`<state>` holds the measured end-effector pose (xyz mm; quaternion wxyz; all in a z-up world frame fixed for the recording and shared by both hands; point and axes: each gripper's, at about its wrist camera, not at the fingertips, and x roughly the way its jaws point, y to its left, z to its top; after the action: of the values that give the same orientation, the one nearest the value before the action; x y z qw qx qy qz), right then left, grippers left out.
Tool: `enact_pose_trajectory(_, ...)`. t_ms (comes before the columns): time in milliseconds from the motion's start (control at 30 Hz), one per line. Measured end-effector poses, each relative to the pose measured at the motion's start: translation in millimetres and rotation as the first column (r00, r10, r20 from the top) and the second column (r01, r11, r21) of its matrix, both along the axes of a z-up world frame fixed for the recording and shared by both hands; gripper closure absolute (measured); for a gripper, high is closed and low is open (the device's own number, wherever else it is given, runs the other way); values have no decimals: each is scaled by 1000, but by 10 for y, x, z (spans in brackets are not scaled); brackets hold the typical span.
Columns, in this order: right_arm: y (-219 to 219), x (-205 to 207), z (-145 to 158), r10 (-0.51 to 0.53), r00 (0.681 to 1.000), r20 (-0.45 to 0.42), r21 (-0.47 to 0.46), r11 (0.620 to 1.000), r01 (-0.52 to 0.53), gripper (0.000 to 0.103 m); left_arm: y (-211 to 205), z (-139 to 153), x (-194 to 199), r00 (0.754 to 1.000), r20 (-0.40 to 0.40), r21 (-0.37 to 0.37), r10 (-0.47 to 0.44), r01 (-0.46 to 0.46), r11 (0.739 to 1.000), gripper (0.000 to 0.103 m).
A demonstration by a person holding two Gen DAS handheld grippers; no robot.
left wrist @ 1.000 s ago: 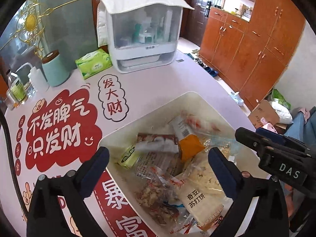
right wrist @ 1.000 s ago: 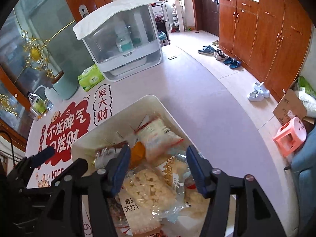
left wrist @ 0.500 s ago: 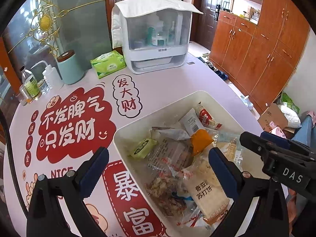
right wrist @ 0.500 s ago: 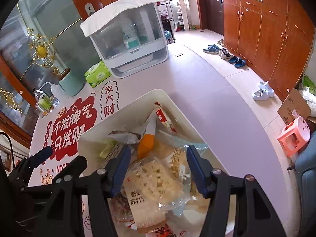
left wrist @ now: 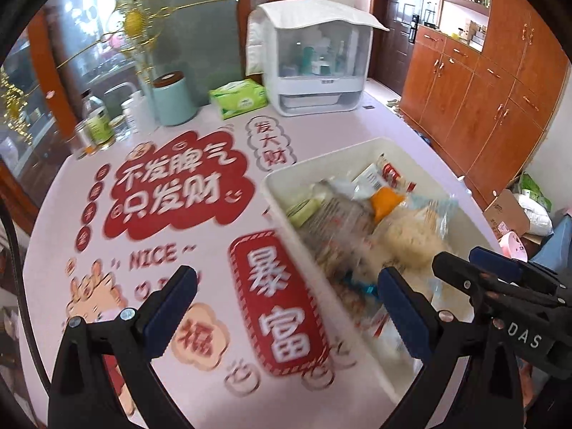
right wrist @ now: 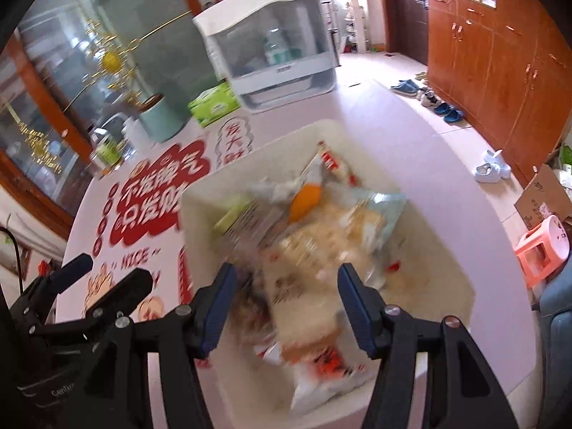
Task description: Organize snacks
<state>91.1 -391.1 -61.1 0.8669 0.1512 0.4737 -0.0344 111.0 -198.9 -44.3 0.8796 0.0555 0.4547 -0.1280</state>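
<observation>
- Well, the landmark here is the cream rectangular plastic bin [left wrist: 275,182] sitting on the pale pink table [left wrist: 221,136] with its big red Chinese-lettered stickers.
- Inside the bin lies a jumble of wrapped snacks [right wrist: 321,221]: an orange-cornered packet [left wrist: 386,202], a clear bag of pale crackers [left wrist: 411,236], and a small green packet [right wrist: 232,211] against the bin's left wall; much of the pile is motion-blurred.
- The left gripper [left wrist: 286,307] hangs over the table just left of the bin, straddling the bin's left wall, its blue-padded jaws standing wide apart with nothing between them.
- The right gripper [right wrist: 286,300] hovers above the near end of the bin, jaws apart over the cracker bags, pads not pressing on anything I can make out.
- Beyond the bin's far end stand a white lidded storage box with a clear front [left wrist: 314,60], a green tissue pack [left wrist: 237,98] and a mint-green cylindrical canister [left wrist: 173,98].
- To the bin's right, off the table, run brown wooden cabinets [left wrist: 493,100].
</observation>
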Motion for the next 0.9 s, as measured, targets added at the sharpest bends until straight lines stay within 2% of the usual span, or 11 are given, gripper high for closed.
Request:
enact_pose_trajectory(200,422,-426,164,68,997,39,-7,998,-68,43,416,167,-385,998,16,7,56,-56,998,2)
enact_pose_trajectory(333,622,-672,291,103,993,61,-5,995,-103,43,575,317,-566,996,21,-16,88,-88,996,2)
enact_pose_trajectory(600,756,-1068,547,62,993,95,-20,998,-61,43,642,562,-832,995,47,-42,86,-84,996,2)
enact_pose_trajectory(900,782,-1219,767,45,989,143,-45,998,-39,43,687,673,-1043,988,96,-12,118,-117,993,2)
